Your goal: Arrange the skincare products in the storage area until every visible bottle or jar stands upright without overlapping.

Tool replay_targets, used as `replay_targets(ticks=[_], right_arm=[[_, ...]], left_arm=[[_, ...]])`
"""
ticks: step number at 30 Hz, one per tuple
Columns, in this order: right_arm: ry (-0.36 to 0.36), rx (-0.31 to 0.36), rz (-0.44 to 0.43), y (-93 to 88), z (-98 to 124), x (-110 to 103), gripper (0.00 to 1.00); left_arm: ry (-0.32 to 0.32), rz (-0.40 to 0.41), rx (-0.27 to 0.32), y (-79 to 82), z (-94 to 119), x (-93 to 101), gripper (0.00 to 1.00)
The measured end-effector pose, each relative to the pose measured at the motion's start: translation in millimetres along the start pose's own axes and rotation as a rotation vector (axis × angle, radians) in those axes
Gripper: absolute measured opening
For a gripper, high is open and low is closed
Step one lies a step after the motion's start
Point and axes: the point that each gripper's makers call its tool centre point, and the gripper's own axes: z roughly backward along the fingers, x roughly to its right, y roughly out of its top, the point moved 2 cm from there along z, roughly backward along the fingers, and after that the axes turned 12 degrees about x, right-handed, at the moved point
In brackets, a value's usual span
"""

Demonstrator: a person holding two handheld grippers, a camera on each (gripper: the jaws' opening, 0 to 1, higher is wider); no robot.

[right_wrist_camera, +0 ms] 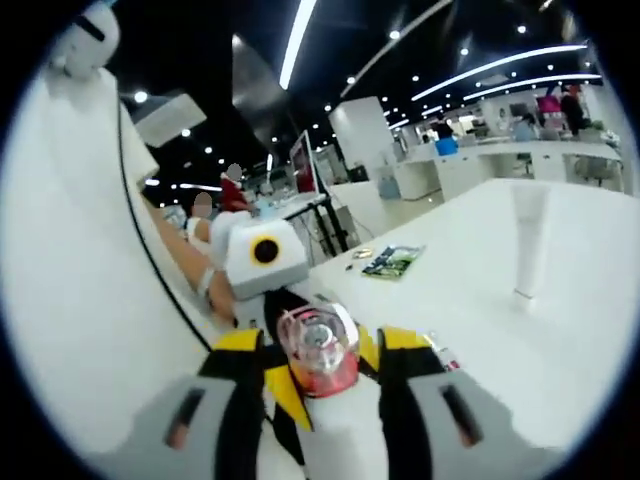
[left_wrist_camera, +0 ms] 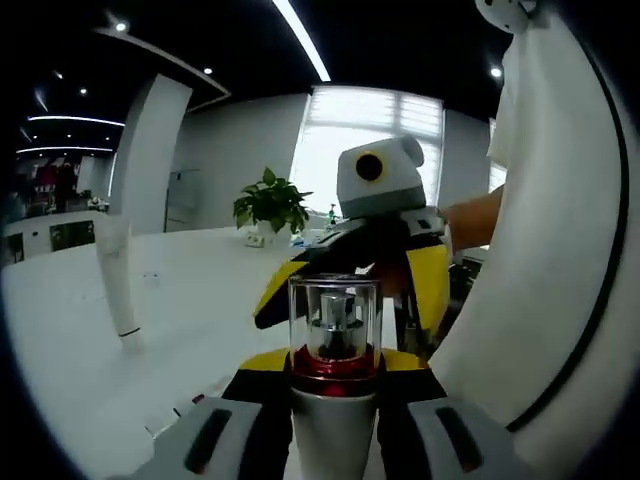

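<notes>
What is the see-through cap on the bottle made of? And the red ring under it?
The cap looks like clear, shiny plastic, maybe glass: the pump shows through it. The red ring looks glossy, perhaps metallic-coated plastic. The bottle body looks white and matte, material unclear.

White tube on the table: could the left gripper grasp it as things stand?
Probably not yet: the left gripper holds the clear-capped bottle between its jaws. Otherwise the path over the table to the white tube looks free.

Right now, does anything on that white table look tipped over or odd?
Nothing spilled or damaged. The oddity: a white bottle with a red collar and clear cap is up off the white table, between both tongs.
</notes>
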Motion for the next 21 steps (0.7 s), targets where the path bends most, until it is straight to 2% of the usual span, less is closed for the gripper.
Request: replay_targets(ticks=[1, 3, 5, 6, 7, 12, 14, 21], right_arm=[[0.008, -0.005, -0.011, -2.9, -0.7, -0.5, 0.29], [-0.009, 0.021, -0.006, -1.1, -0.6, 2.7, 0.29], [-0.018, 0.021, 0.063, 0.6, -0.2, 2.8, 0.28], [-0.024, 0.007, 0.107, 2.3, -0.1, 0.9, 0.27], [-0.030, -0.002, 0.113, 2.2, -0.6, -0.6, 0.27], [-0.007, -0.116, 0.270, -6.7, -3.3, -6.2, 0.26], [0.002, -0.145, 0.298, -12.7, -4.7, -8.0, 0.26], [-0.003, -0.145, 0.305, -21.4, -4.3, -4.7, 0.26]], left_arm=[[-0.001, -0.001, 0.000, -0.2, 0.3, 0.1, 0.30], [0.008, 0.004, -0.007, -1.7, 1.1, -2.3, 0.30], [0.013, -0.002, 0.000, -2.0, 1.8, -2.8, 0.30], [0.014, -0.015, 0.004, -1.3, 1.1, -1.9, 0.30], [0.019, -0.015, 0.006, -1.1, 0.3, -2.0, 0.30], [0.025, -0.039, -0.008, -10.6, -2.2, 0.4, 0.31], [0.022, -0.052, -0.035, -15.9, -1.6, 1.0, 0.31], [0.034, -0.061, -0.089, -25.1, -0.1, 0.2, 0.32]])
